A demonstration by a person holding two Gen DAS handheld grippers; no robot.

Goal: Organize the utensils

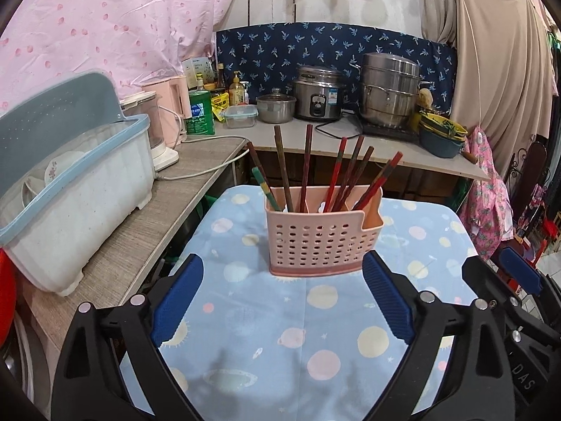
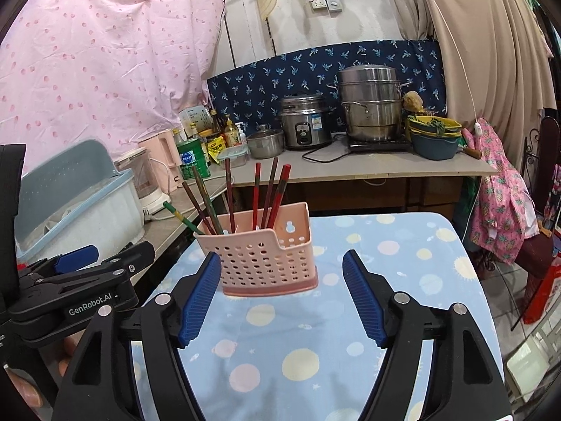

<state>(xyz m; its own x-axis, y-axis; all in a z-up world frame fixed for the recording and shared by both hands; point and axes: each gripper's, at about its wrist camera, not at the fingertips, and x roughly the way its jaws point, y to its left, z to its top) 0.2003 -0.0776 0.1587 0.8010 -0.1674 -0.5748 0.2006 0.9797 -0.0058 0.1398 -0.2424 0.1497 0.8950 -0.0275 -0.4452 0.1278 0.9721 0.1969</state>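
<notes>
Chopsticks [image 1: 336, 175] stood in pink holder [image 1: 320, 242].
Left gripper [image 1: 282, 294] and right gripper [image 2: 282, 293]: jaws apart, empty.

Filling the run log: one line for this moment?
left gripper: open | right gripper: open | chopsticks: upright in pink holder | holder on table

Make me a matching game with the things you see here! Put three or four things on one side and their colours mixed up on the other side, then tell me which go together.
Things:
1. utensil holder
2. rice cooker
3. gripper pads
4. big bottle by the kettle

Colours:
A. green
B. pink
C. silver
D. blue

Pairs: 1-B, 2-C, 3-D, 4-A
</notes>
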